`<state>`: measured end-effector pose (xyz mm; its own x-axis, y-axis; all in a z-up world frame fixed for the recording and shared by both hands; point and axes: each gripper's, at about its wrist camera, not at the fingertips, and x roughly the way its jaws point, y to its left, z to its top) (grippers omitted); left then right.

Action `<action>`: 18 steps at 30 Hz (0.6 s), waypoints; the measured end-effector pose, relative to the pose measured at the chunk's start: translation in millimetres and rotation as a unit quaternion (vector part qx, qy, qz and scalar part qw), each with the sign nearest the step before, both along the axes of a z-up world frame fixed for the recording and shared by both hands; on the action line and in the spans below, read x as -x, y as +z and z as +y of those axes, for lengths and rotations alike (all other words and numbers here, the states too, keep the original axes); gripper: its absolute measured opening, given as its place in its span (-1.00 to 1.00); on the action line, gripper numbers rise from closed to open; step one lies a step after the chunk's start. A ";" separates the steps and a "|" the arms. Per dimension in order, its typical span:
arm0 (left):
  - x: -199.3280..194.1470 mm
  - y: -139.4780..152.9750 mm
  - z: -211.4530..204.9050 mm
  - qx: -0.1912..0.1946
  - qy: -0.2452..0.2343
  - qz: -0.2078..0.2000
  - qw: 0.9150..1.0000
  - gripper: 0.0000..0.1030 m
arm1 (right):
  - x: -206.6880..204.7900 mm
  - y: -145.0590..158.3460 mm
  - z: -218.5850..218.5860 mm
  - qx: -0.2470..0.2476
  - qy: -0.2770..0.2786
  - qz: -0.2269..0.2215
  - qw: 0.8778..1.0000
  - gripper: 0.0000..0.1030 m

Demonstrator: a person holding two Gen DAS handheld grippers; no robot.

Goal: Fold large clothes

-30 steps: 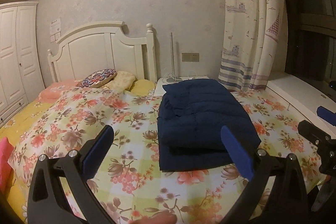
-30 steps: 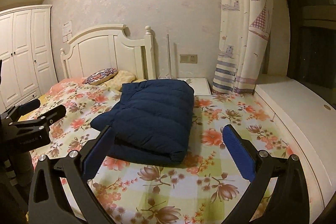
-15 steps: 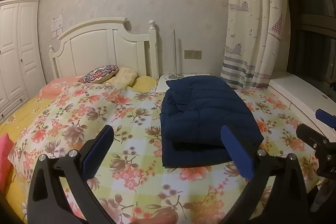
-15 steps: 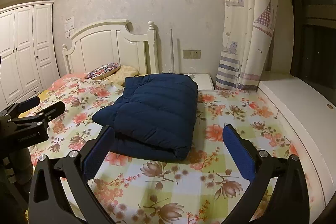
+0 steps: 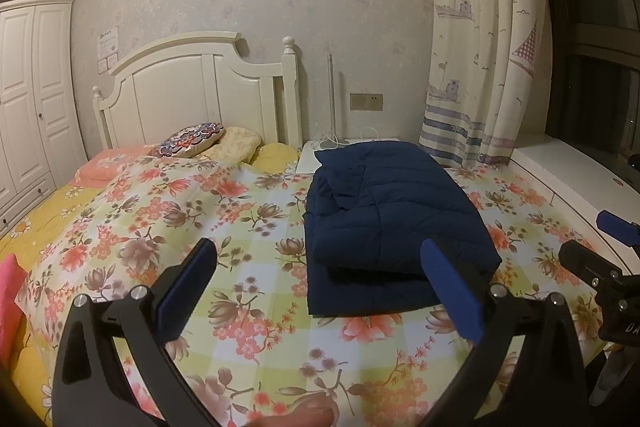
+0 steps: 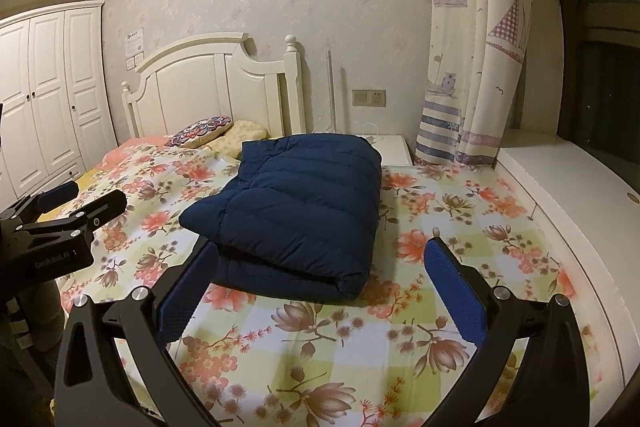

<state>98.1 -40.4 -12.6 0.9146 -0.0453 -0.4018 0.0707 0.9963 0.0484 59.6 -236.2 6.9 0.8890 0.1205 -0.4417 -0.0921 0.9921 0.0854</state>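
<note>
Both grippers drawn slightly back since earlier frame; navy quilted jacket (image 5: 394,215) lies folded on floral bedspread (image 5: 168,211); left gripper (image 5: 320,285) and right gripper (image 6: 322,285) jaws wide, empty.

Ahead of the black tongs (image 6: 320,283) with blue pads (image 6: 456,295), a navy quilted jacket (image 6: 296,215) lies on a floral checked bedspread (image 6: 460,227). Beyond: cream headboard (image 6: 212,87), boat-print striped curtain (image 6: 472,47), white wardrobe (image 6: 52,91).

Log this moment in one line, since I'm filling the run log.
jacket: folded, on bed | left gripper: open, empty | right gripper: open, empty | contact: none
</note>
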 end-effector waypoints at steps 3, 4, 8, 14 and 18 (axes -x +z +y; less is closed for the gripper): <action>0.4 -2.9 1.1 -0.001 0.000 0.002 1.000 0.96 | -0.6 -1.5 0.4 -0.003 0.001 0.002 1.000 0.91; 0.3 -3.5 1.3 -0.001 0.000 0.003 1.000 0.96 | -0.8 -1.9 0.7 -0.003 0.002 0.003 1.000 0.91; -0.1 -5.2 2.4 -0.002 0.000 0.007 1.000 0.96 | -1.2 -3.9 2.2 -0.004 0.004 0.006 1.000 0.91; -1.1 -6.5 2.5 -0.005 0.000 0.011 1.000 0.96 | -1.6 -4.8 2.6 -0.006 0.005 0.009 1.000 0.91; -2.0 -8.2 3.3 -0.006 0.000 0.014 1.000 0.96 | -1.8 -4.9 2.9 -0.008 0.006 0.010 1.000 0.91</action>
